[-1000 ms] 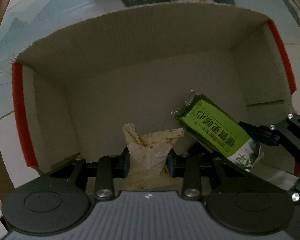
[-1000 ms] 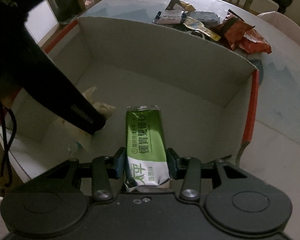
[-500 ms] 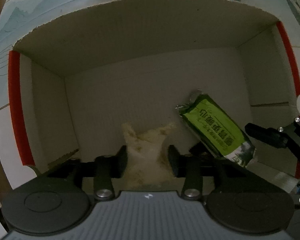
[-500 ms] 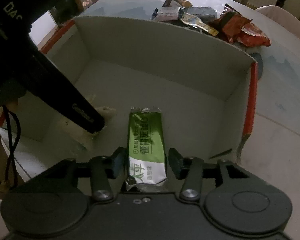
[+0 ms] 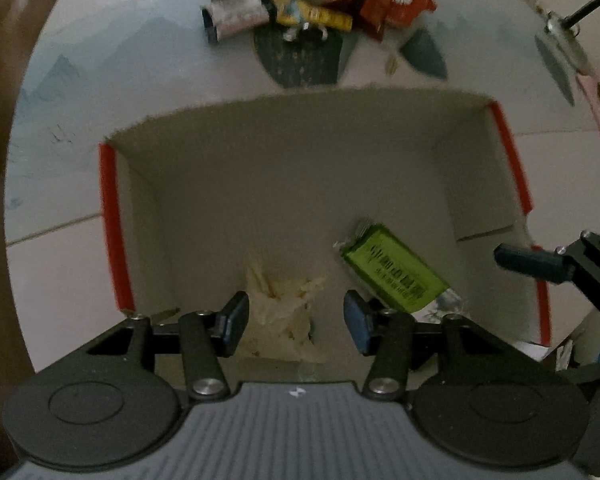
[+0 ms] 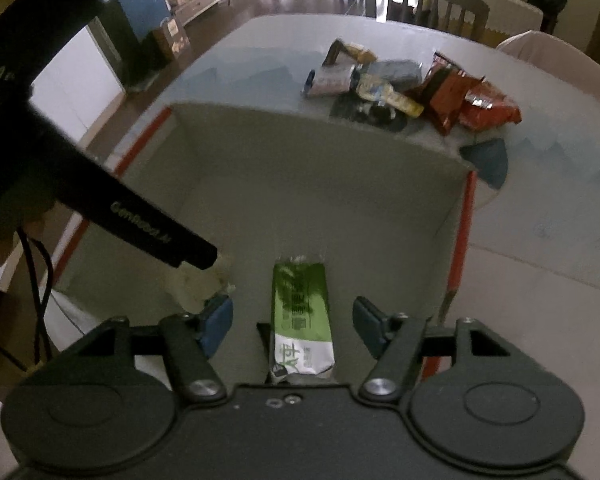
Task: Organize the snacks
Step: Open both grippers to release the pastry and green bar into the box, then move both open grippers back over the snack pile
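- The left hand-held gripper (image 5: 296,318) is spread wide above the cardboard box (image 5: 300,128), its pads on either side of the pale crumpled packet (image 5: 278,312) and apart from it.
- The right hand-held gripper (image 6: 292,326) is spread too, and the green snack bar (image 6: 302,320) lies loose between its pads on the box floor.
- Packet and bar lie side by side at the near end of the box, the bar nearer its right wall.
- The loose snack pile (image 6: 404,88) sits on the desk (image 6: 540,240) beyond the box's far wall, toward the desk's far edge.
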Motion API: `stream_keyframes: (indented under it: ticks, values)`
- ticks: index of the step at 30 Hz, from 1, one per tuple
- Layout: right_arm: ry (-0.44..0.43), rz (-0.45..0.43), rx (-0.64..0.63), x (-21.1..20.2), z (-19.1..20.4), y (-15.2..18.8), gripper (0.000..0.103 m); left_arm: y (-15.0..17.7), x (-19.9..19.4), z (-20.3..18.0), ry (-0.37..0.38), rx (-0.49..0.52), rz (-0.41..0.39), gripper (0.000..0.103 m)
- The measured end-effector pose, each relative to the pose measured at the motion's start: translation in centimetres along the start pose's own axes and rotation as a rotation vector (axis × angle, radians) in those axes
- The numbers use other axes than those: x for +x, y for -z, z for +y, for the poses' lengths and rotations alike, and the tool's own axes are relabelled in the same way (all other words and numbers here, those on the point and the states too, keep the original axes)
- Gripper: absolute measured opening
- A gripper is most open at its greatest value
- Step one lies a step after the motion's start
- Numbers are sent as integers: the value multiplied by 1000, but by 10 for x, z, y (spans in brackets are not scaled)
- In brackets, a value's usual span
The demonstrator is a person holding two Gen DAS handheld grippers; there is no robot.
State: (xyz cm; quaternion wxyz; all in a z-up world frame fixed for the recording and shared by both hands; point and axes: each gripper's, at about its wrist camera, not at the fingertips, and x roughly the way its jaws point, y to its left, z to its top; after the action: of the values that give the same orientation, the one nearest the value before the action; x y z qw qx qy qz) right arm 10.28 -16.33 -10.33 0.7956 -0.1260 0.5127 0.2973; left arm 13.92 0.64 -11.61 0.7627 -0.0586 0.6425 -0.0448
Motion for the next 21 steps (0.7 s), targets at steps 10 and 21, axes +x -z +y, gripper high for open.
stream_keyframes:
  ticks: [10, 21]
  values:
    - [31, -145, -9, -47, -6, -24, 83, -5, -55, -8, 2, 49, -160, 54]
    - [79, -269, 10, -87, -41, -66, 89, -34, -96, -13, -17, 67, -300, 64]
